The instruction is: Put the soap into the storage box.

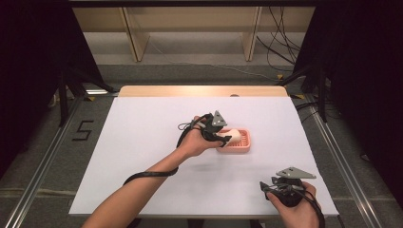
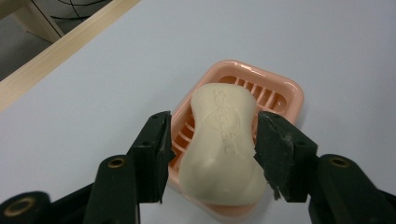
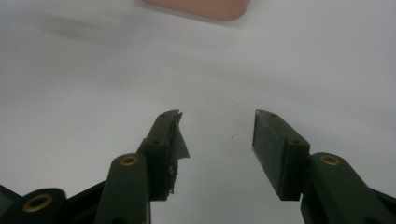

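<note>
Soap bar [image 2: 221, 148] is seen lying in the pink soap dish [image 2: 285, 88], near the middle of the white table [image 1: 142, 142]. Left gripper [image 2: 212, 154] is positioned around the bar, jaws parted: a gap shows on the left jaw's side, and contact on the right cannot be told. Right gripper [image 3: 217, 140] is held at the table's near right corner, jaws wide, nothing between them.

Glossy pink plastic soap dish [image 2: 289, 88], matt waxy cream soap [image 2: 219, 144], matt white tabletop [image 1: 142, 142]
</note>
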`<state>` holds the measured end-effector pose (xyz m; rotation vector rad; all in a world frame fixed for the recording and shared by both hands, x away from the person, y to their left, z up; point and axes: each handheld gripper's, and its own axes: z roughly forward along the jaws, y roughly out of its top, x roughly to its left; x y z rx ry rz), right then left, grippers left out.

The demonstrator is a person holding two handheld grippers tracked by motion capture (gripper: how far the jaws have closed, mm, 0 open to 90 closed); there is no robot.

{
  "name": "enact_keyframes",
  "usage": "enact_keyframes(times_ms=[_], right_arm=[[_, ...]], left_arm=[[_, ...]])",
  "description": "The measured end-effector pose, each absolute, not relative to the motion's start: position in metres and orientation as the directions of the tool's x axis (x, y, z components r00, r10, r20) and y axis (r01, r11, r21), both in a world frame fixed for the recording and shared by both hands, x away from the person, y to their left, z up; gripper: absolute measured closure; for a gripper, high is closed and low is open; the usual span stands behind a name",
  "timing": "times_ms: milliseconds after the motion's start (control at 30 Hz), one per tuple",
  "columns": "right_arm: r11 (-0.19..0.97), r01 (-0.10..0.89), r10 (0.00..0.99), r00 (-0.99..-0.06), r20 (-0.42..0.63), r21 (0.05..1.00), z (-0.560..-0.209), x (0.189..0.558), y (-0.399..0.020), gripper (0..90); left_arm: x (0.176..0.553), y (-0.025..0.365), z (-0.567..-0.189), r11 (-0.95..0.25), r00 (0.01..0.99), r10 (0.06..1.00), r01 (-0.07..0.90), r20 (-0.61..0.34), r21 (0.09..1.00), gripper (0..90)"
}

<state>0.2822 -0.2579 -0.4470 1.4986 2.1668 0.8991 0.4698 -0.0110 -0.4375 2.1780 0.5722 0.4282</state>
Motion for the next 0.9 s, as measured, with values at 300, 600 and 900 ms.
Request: enact_keyframes(times_ms=[300,600,900], right_arm=[[0.257,0.687,0.923,-0.384,0.039,0.68,-0.447,0.283,-0.26,51.8],[0.237,0.701,0.928,-0.368,0.056,0.673,-0.446,0.283,-0.259,51.4],[0.247,0.705,0.925,-0.376,0.056,0.665,-0.447,0.283,-0.258,50.9]], left_arm=[[0.445,0.041,-0.413,-0.553,0.822,0.56,0.28,0.101,0.785,42.6],[0.408,0.125,-0.406,-0.507,0.751,0.657,0.377,0.064,0.775,41.2],[0.367,0.193,-0.427,-0.417,0.657,0.754,0.467,0.01,0.779,40.9]])
